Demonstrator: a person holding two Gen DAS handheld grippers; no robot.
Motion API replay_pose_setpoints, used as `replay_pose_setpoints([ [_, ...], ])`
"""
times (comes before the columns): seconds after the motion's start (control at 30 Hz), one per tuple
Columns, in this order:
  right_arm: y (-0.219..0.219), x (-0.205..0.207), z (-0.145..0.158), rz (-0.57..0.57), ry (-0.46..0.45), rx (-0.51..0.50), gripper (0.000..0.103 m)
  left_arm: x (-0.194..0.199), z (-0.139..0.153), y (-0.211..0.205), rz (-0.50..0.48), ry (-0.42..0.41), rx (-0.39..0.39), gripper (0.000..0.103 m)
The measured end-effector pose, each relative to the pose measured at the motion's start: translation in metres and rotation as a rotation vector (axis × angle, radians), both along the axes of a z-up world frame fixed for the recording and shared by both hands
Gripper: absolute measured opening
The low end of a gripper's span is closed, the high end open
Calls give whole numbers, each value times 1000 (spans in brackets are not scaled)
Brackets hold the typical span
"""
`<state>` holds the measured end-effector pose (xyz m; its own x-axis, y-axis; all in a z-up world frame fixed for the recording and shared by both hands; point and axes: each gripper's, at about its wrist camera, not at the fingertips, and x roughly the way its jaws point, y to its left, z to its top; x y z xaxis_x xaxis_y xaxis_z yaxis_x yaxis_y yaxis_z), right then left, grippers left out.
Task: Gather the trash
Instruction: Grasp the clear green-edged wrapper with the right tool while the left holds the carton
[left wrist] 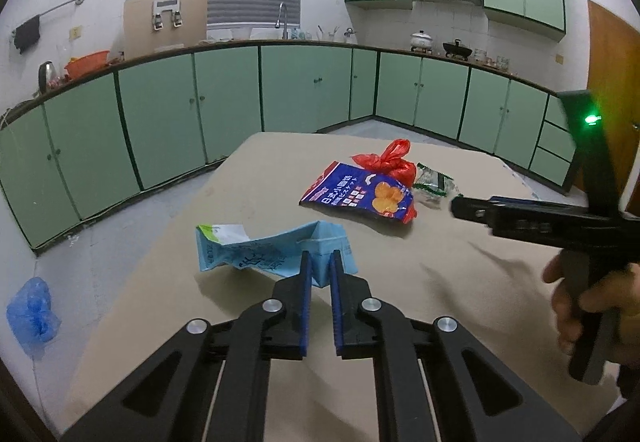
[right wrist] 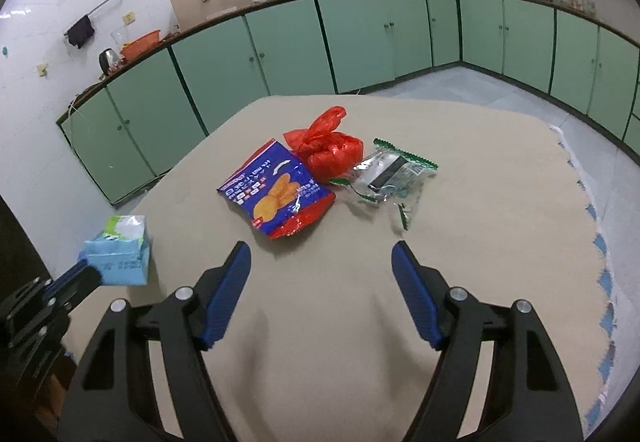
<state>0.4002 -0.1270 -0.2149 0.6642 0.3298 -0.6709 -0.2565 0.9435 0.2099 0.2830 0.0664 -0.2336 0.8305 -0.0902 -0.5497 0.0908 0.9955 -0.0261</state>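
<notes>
Kitchen with green cabinets point(left wrist: 228, 102) round the walls; beige worktop point(left wrist: 248, 202) in the middle.

Left wrist view: your left tongs point(left wrist: 321, 262) reach level over the worktop, pads nearly together, pinching the near end of one crushed light-blue carton point(left wrist: 264, 250). The carton looks raised off the worktop, shadow beneath it. Beyond it lie three more pieces of trash: one blue chip bag point(left wrist: 358, 194), one knotted red plastic bag point(left wrist: 390, 160) touching its far edge, one clear green-edged wrapper point(left wrist: 434, 184) just to the right. Your right tongs point(left wrist: 458, 206) come in from the right, side-on, tip near the wrapper; spread not readable here. One blue bag point(left wrist: 32, 312) on the floor, left.

Right wrist view: your right tongs point(right wrist: 321, 256) are spread wide, empty, hovering above bare worktop and aimed at the chip bag point(right wrist: 276, 190), red bag point(right wrist: 328, 148) and wrapper point(right wrist: 394, 172). The carton point(right wrist: 118, 256) sits at far left in the left tongs point(right wrist: 86, 272).
</notes>
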Motion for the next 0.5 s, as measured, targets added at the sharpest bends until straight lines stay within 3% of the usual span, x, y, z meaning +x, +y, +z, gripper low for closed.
replay_pose_setpoints([
  [0.17, -13, 30, -7, -118, 15, 0, 70, 6, 2, 5, -4, -13, -14, 8],
  [0.37, -15, 62, -22, -149, 52, -22, 67, 9, 1, 4, -27, -21, -11, 7],
  [0.47, -18, 74, -34, -128, 110, 4, 38, 16, 0, 3, -43, -27, 4, 6],
  [0.5, -19, 74, -35, -121, 121, 14, 19, 19, 0, 4, -48, -34, 6, 5],
])
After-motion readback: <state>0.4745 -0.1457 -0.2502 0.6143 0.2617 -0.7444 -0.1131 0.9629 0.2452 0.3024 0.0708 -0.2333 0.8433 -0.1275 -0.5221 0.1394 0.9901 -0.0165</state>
